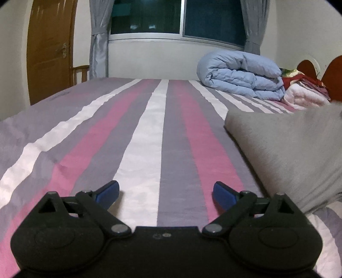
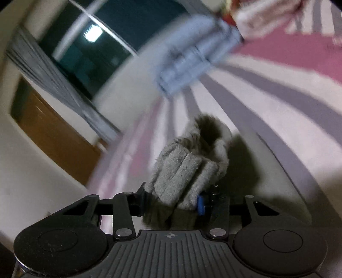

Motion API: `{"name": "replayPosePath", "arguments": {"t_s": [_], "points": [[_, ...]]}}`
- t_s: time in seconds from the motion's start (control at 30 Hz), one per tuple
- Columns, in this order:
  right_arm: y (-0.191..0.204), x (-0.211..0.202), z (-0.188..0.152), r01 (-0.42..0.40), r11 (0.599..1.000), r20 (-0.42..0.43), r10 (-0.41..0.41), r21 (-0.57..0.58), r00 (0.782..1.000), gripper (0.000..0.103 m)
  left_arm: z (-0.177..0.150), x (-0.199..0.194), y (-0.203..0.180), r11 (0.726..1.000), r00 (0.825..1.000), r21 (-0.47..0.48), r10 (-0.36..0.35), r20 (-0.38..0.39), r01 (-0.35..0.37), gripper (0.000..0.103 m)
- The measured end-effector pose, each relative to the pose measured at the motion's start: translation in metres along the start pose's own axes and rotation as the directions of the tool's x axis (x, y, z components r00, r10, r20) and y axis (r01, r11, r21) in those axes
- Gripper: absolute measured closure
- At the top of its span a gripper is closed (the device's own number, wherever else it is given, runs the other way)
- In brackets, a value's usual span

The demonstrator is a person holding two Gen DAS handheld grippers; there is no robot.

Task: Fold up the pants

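Note:
The grey pants (image 1: 288, 154) lie as a thick fleecy mass on the right of the striped bed sheet (image 1: 149, 128) in the left wrist view, their far end lifted and blurred. My left gripper (image 1: 166, 185) hovers low over the sheet just left of them, jaws wide open with nothing between the blue pads. In the right wrist view my right gripper (image 2: 171, 203) is shut on a folded, several-layer bundle of the grey pants (image 2: 181, 169), which sticks up between the fingers above the sheet (image 2: 277, 107). That view is tilted and blurred.
A rolled light-blue duvet (image 1: 241, 74) and a red and pink pile of bedding (image 1: 303, 92) sit at the far right by the wooden headboard (image 1: 333, 74). A brown door (image 1: 49, 53), grey curtains and a dark window (image 1: 177, 19) stand beyond the bed.

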State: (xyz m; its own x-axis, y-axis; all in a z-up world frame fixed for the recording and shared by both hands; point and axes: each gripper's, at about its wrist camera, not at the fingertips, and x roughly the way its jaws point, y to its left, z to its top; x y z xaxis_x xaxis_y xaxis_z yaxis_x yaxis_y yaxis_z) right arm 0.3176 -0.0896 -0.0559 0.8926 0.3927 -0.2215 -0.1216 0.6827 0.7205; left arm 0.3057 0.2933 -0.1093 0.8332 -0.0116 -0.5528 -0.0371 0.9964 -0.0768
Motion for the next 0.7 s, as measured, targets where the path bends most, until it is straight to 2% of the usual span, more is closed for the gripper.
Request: {"name": "replayPosePath", "arguments": {"t_s": [0.03,0.1,0.13,0.2,0.27,0.37,0.53,0.63,0.7], "points": [[0.000,-0.007,0.002,0.000,1.000,0.034,0.000,-0.012,0.999,0.060,-0.001,0.000,0.000,1.000,1.000,0.000,0.003,-0.002,-0.003,0.015],[-0.020,-0.007,-0.001,0.095,0.995,0.037,-0.095,-0.002,0.995,0.060,-0.002,-0.001,0.000,1.000,1.000,0.000,0.006,-0.002,-0.006,0.015],[-0.044,0.004,-0.008,0.180,0.983,-0.031,-0.179,0.046,0.983,0.060,-0.002,-0.001,0.000,1.000,1.000,0.002,0.009,0.000,-0.009,0.015],[-0.076,0.021,-0.024,0.257,0.963,-0.173,-0.240,0.085,0.955,0.060,-0.002,-0.002,-0.003,1.000,1.000,0.011,0.020,0.001,-0.021,0.014],[-0.078,0.012,-0.031,0.216,0.976,-0.117,-0.211,0.032,0.970,0.058,-0.004,-0.003,-0.008,0.999,0.999,0.026,0.040,0.006,-0.040,0.014],[-0.073,0.005,-0.032,0.210,0.977,-0.100,-0.211,-0.018,0.972,0.049,-0.004,-0.009,-0.013,0.998,0.998,0.028,0.058,0.022,-0.059,0.014],[-0.059,-0.027,-0.045,0.210,0.969,-0.051,-0.218,-0.131,0.975,0.039,-0.008,-0.037,-0.025,0.999,0.996,-0.010,0.031,0.089,-0.030,0.014],[-0.056,-0.044,-0.058,0.184,0.980,-0.037,-0.187,-0.078,0.982,0.039,-0.012,-0.049,-0.038,1.000,0.994,-0.012,0.012,0.113,-0.011,0.014],[-0.054,-0.058,-0.063,0.194,0.980,0.001,-0.194,-0.035,0.981,0.039,-0.016,-0.054,-0.047,1.000,0.994,-0.004,0.002,0.111,-0.002,0.015]]}}
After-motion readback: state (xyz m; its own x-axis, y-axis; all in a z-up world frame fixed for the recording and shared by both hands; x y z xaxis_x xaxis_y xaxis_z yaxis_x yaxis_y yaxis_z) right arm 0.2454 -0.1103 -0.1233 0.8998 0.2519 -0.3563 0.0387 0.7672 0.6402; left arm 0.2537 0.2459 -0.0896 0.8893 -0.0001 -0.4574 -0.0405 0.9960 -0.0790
